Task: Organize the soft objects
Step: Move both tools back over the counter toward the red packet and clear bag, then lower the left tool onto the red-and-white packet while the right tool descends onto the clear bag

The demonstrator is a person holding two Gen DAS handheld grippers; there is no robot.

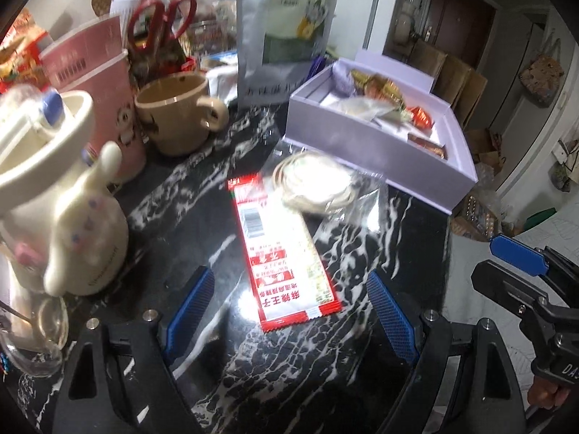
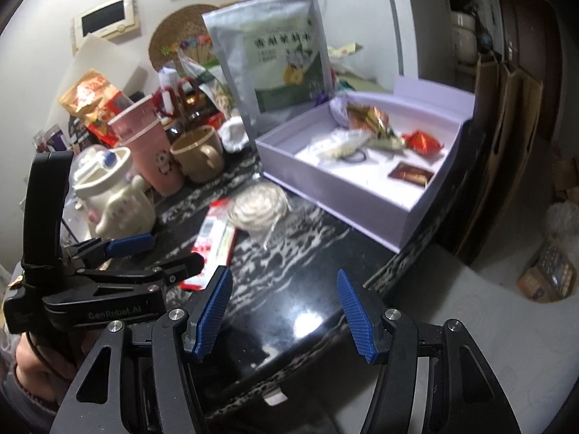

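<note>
black marble with white veining makes up the tabletop point(image 1: 354, 260), and on it lies a red and white snack packet point(image 1: 286, 253), flat, with its near end between the spread blue pads of the left gripper point(image 1: 289, 322). that gripper is wide apart and holds nothing; whether its pads touch the table cannot be told. touching the packet's far right corner is a clear bag of pale coiled bands point(image 1: 315, 181), partly overlapping it. just beyond the bag sits an open lilac box point(image 1: 380, 155), with wrapped sweets, a pale bag and a small dark sachet inside.

from the right wrist view, the right gripper point(image 2: 284, 311) hovers over the near edge of the table, its blue pads parted with nothing between them. the left gripper point(image 2: 155, 253) shows at its left, near the packet point(image 2: 213, 238), with the bag point(image 2: 258, 206) and box point(image 2: 336, 195) farther off.

at the far left stand a cream rabbit-eared pot point(image 1: 72, 217), a pink cup point(image 1: 105, 108), a beige mug point(image 1: 177, 112) and red-handled scissors point(image 1: 163, 21). a silver and green pouch point(image 1: 286, 29) stands upright behind the box.
</note>
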